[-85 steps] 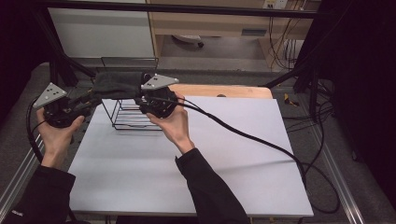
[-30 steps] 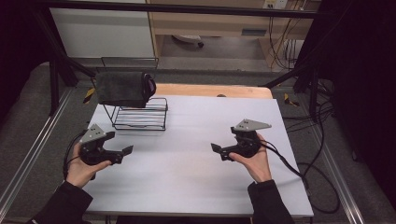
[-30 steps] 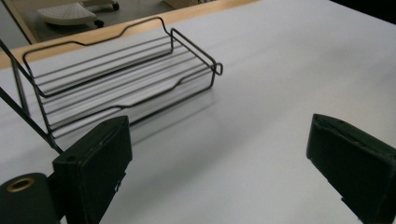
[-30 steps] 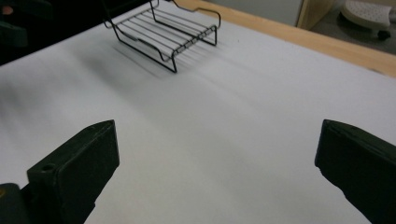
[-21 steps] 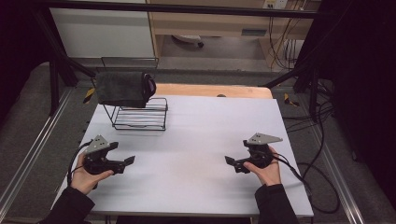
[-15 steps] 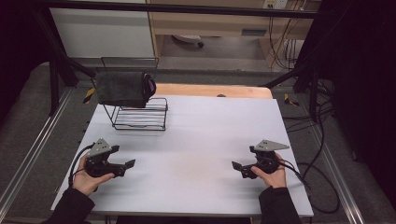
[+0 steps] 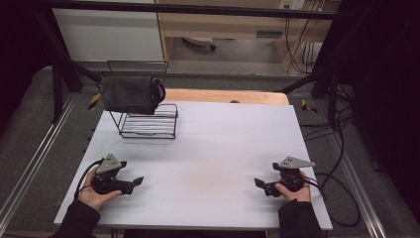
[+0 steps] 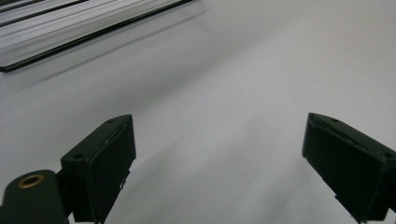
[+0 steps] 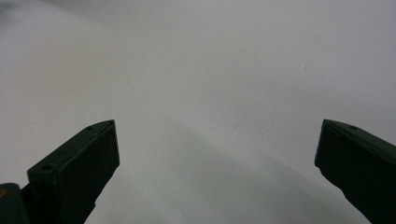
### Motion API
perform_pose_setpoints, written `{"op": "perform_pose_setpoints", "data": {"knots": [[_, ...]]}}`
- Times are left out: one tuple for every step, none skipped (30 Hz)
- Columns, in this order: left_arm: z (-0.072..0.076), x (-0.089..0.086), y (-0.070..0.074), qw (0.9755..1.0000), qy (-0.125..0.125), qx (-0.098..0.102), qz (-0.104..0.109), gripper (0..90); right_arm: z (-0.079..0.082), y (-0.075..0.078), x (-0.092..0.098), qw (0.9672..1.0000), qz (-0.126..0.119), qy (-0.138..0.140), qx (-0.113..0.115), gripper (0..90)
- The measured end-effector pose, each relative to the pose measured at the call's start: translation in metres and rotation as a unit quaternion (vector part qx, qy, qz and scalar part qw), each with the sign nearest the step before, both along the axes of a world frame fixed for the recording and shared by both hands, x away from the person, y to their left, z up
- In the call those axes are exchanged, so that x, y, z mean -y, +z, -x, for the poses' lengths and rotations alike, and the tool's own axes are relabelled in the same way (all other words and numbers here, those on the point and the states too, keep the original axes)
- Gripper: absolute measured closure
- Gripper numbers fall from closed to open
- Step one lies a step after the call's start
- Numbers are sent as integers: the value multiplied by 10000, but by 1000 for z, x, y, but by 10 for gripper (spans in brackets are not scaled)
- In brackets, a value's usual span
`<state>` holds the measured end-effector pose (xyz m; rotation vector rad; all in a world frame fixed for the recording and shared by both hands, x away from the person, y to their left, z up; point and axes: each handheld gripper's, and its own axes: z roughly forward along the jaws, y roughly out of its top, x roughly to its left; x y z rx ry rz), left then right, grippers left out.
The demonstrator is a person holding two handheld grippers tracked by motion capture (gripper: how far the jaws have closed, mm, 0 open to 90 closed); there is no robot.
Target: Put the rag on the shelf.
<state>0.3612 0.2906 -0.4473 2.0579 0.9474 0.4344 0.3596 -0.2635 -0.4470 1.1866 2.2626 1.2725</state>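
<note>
Both tongs drawn back to near table edge, left tongs (image 7: 132, 182) and right tongs (image 7: 261, 184) apart, empty, dark cloth (image 7: 130, 93) far off on rack (image 7: 148, 126)

A dark grey folded cloth (image 7: 128, 93) is draped over the top of a black wire rack (image 7: 148, 125) at the far left of the table. It hangs level across the rack's upper bar, and a rolled end is seen on its right side.

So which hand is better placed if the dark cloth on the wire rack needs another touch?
Left, probably: the left gripper rests on the rack's side of the table, below the dark folded cloth draped over the black wire rack.
</note>
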Motion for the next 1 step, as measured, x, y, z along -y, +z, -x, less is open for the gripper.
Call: {"op": "perform_pose_setpoints", "data": {"knots": [[0,0,0,10000,-5,-1,-4,98,0,0,0,10000,-15,5,1,6]]}}
